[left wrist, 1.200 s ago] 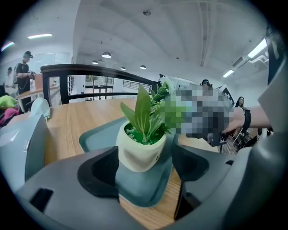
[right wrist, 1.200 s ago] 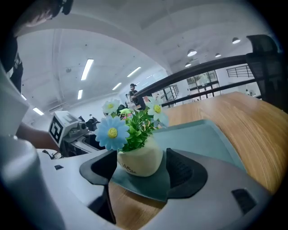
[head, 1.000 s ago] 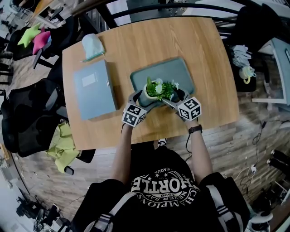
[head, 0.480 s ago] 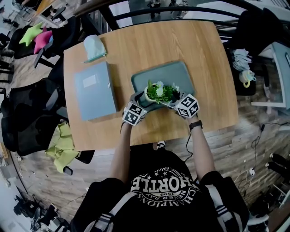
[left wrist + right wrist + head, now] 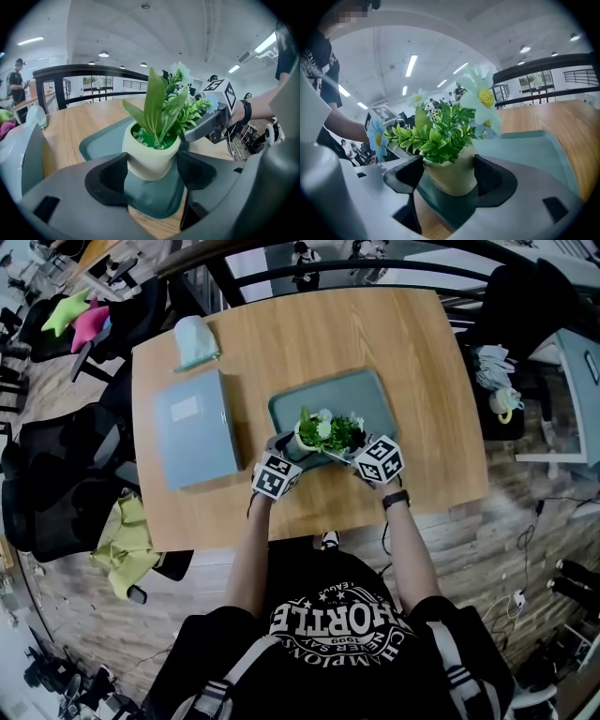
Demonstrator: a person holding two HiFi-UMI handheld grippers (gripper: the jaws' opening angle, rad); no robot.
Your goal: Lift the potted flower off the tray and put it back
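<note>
A: What are we gripping right now?

B: We are pinching the small cream round pot of green artificial leaves and pale flowers (image 5: 151,161) with both claws. The left claw (image 5: 152,174) is pointing in from the lower left of the head view. Its dark pads are pressing on the pot's two sides, and its jaws have just been closing.

A: And the right claw (image 5: 450,177)?

B: It is pointing in from the lower right, and we are seeing the same there. The pot is sitting between its pads, both pads are touching the cream wall, and these jaws have also just been closing.

A: Where is the pot in the frame?

B: We are finding it just above the middle of the head view, over the lower left corner of the dark teal rectangular plastic tray (image 5: 373,395). We are not able to tell whether its base is resting on the tray or hanging just clear.

A: What else are we seeing?

B: The tray is lying on the light wooden counter (image 5: 309,329). A flat pale blue rectangular box (image 5: 195,427) is lying beside the tray at the left, not touching it.
</note>
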